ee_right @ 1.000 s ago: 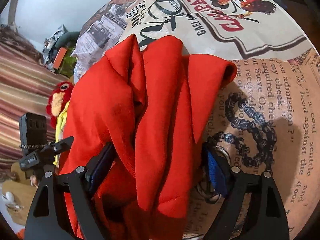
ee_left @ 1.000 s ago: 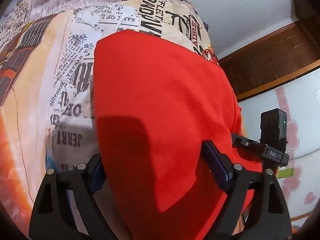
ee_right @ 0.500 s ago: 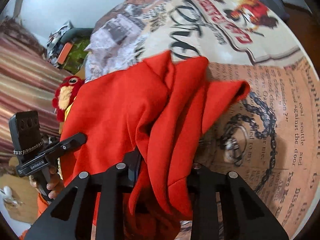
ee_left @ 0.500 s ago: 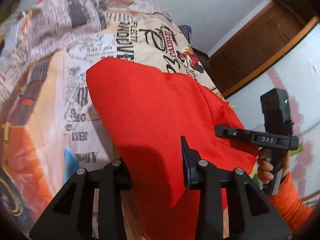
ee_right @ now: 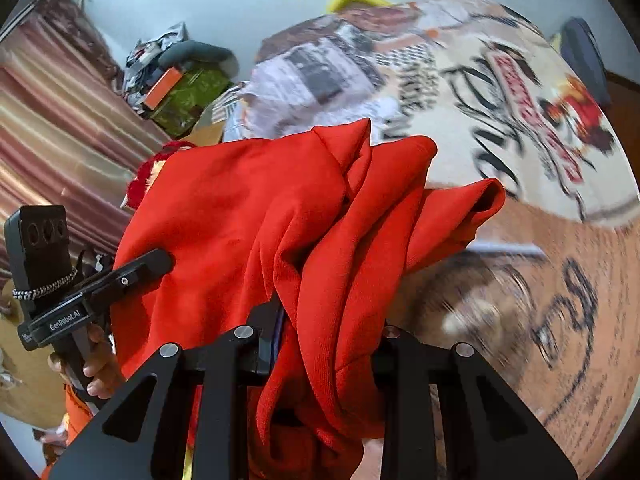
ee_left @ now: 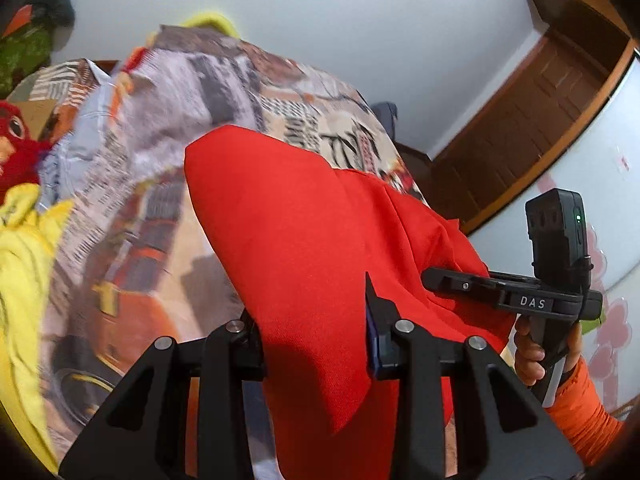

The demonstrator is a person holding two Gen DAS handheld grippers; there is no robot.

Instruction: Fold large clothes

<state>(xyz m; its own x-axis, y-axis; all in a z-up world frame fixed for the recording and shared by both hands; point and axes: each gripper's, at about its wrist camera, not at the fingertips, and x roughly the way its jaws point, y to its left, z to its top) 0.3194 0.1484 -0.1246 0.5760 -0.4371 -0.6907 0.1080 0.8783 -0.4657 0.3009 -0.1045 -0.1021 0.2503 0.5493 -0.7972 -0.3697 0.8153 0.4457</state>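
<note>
A large red garment [ee_left: 304, 232] hangs lifted above the bed between my two grippers. My left gripper [ee_left: 314, 336] is shut on one smooth edge of it. My right gripper [ee_right: 328, 332] is shut on a bunched, folded part of the same red garment [ee_right: 280, 208]. In the left wrist view the right gripper's body [ee_left: 516, 292] shows at the right beyond the cloth. In the right wrist view the left gripper's body [ee_right: 80, 292] shows at the left. The fingertips of both are hidden by the cloth.
The bed is covered by a newspaper-print sheet [ee_right: 500, 92]. A yellow cloth [ee_left: 20, 264] and a red plush toy [ee_left: 12, 136] lie at the bed's left. Cluttered boxes [ee_right: 180, 92] stand by a curtain. A wooden door [ee_left: 520, 120] is at the right.
Both grippers closed on the red garment and lifted it up off the bed. The views tilted upward, showing more wall and room.
</note>
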